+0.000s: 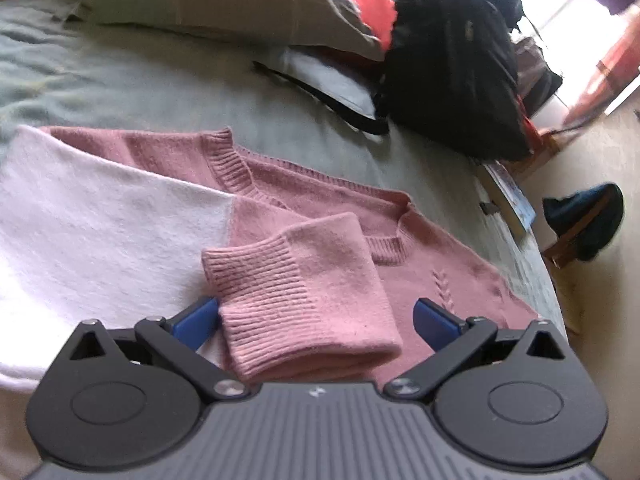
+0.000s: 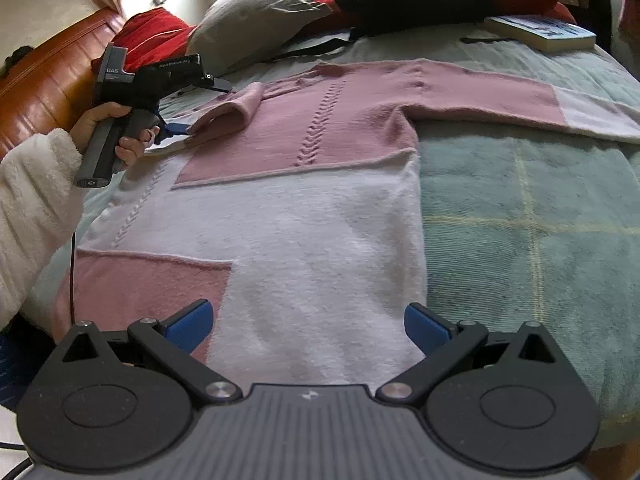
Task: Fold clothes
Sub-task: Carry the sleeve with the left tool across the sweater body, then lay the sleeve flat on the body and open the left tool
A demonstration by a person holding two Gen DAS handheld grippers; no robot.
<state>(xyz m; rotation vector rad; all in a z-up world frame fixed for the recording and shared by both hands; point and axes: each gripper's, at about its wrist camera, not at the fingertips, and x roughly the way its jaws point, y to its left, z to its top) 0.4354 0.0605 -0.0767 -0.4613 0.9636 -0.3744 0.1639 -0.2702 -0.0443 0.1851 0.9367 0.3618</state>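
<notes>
Sweater (image 2: 304, 216), pink-and-white knit, lies flat on the bed (image 2: 528, 220) over a green plaid blanket. One sleeve (image 1: 304, 304) is folded onto the chest, its ribbed cuff between the spread blue fingers of the left hand-held gripper (image 1: 316, 320); not pinched. Other sleeve (image 2: 520, 100) stretches out sideways. Right hand-held gripper (image 2: 308, 328) hovers spread at the white hem. Grey pillow (image 2: 256, 16), black backpack (image 1: 452, 64) and book (image 2: 544, 32) at the bed's far end.
</notes>
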